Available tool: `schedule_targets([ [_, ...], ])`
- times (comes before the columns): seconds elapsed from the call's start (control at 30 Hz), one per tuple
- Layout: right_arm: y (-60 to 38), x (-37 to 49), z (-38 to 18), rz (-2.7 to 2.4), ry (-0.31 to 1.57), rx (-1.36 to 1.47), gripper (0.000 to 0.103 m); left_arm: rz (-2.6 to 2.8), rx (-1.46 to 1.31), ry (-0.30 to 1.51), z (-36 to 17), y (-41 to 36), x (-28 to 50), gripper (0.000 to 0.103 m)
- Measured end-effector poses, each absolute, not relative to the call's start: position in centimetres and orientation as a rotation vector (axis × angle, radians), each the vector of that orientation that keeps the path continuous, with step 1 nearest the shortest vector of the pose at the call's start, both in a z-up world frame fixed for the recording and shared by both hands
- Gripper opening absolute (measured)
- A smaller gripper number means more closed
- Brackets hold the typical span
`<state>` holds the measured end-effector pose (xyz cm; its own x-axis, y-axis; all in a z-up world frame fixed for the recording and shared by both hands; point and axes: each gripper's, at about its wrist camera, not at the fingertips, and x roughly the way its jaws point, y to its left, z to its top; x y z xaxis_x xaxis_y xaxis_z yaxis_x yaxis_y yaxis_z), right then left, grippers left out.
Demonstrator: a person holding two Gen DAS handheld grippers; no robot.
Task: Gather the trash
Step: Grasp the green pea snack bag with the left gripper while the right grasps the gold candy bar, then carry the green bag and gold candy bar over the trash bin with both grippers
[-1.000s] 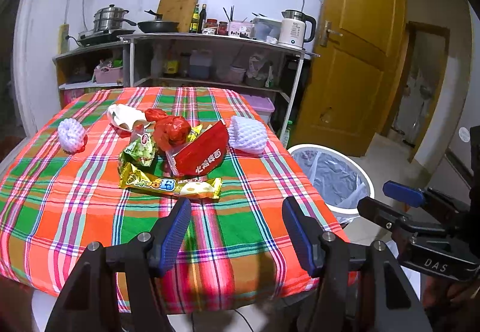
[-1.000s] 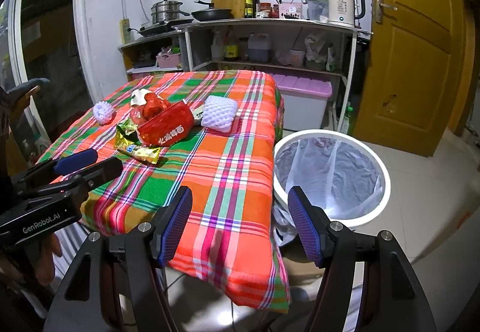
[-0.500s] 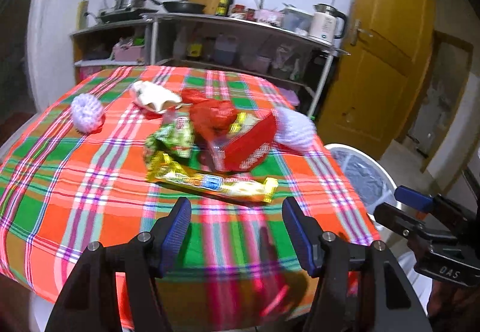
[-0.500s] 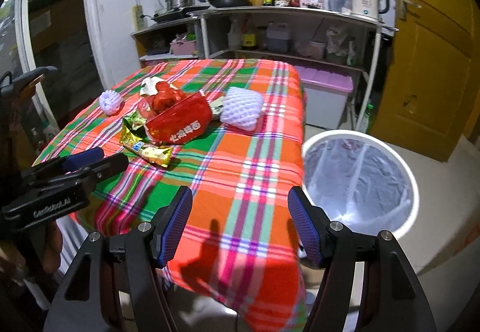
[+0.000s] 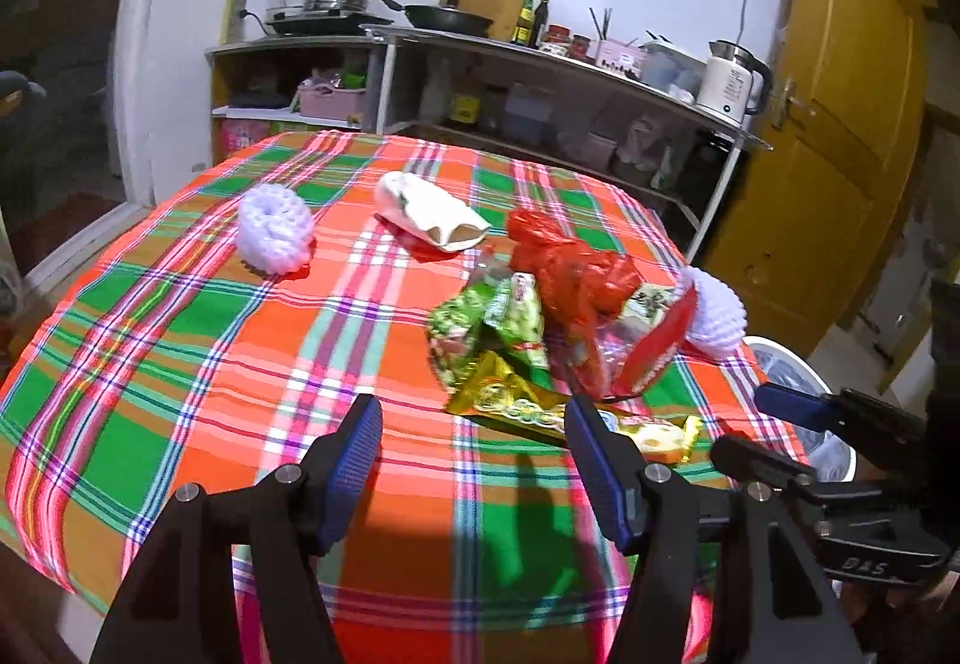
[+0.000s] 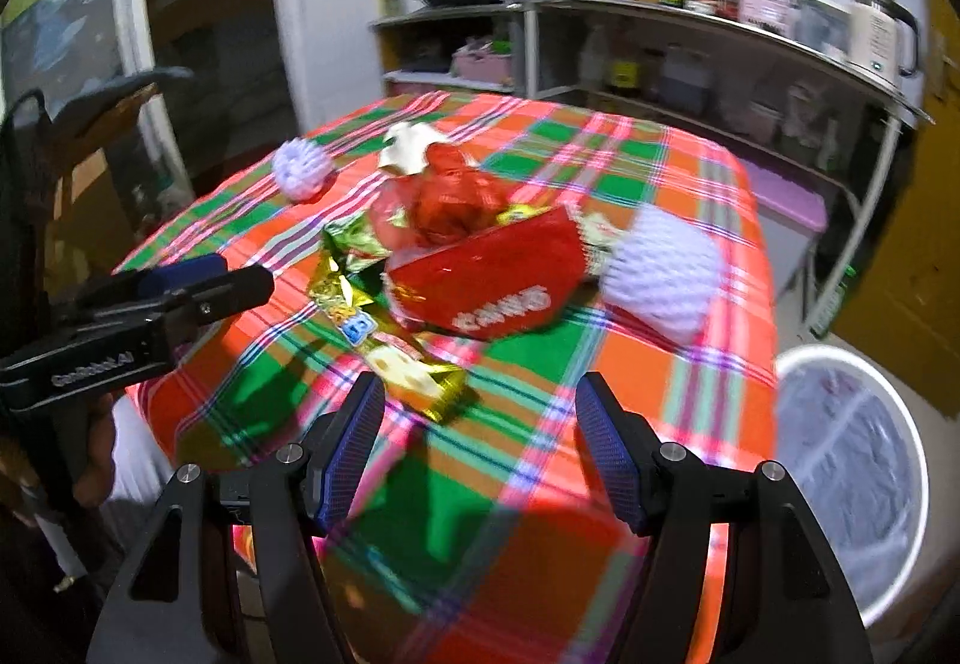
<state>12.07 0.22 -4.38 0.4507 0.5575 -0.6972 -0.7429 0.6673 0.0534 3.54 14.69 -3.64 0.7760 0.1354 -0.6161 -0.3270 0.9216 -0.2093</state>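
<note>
on the table with the plaid cloth [image 5: 180,364] there are two white foam fruit nets: one near the far left edge [image 5: 275,230], one at the right edge [image 5: 717,319]. one crumpled white wrapper [image 5: 429,212] lies toward the far edge. one red plastic bag [image 5: 564,268], one red snack packet [image 6: 489,283], one green snack wrapper [image 5: 486,322] and one long gold snack wrapper [image 6: 384,346] make a pile right of the middle. beside the table's right edge stands one white trash bin with a liner [image 6: 852,478]. two grippers: the left gripper [image 5: 474,460] and the right gripper [image 6: 480,454], both with fingers apart.
</note>
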Motion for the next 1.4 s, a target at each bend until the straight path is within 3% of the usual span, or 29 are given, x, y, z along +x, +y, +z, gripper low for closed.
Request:
schedule_targets([
  [0.37,5.2,13.9,-7.1,0.956,0.848,-0.387,0.065,0.267,-0.338,0.640,-4.3,16.8,3.6,0.062],
  [0.43,5.3,13.8,-7.0,0.970,0.841,-0.393,0.044,0.269,-0.339,0.641,-4.4,17.1,3.6,0.062],
  [0.53,5.3,13.4,-6.9,0.993,0.840,-0.378,0.025,0.267,-0.347,0.645,-4.6,17.4,3.9,0.062],
  [1.4,-6.4,11.6,-2.8,0.835,0.779,-0.113,0.020,0.231,-0.378,0.727,-6.1,17.0,11.7,0.063],
])
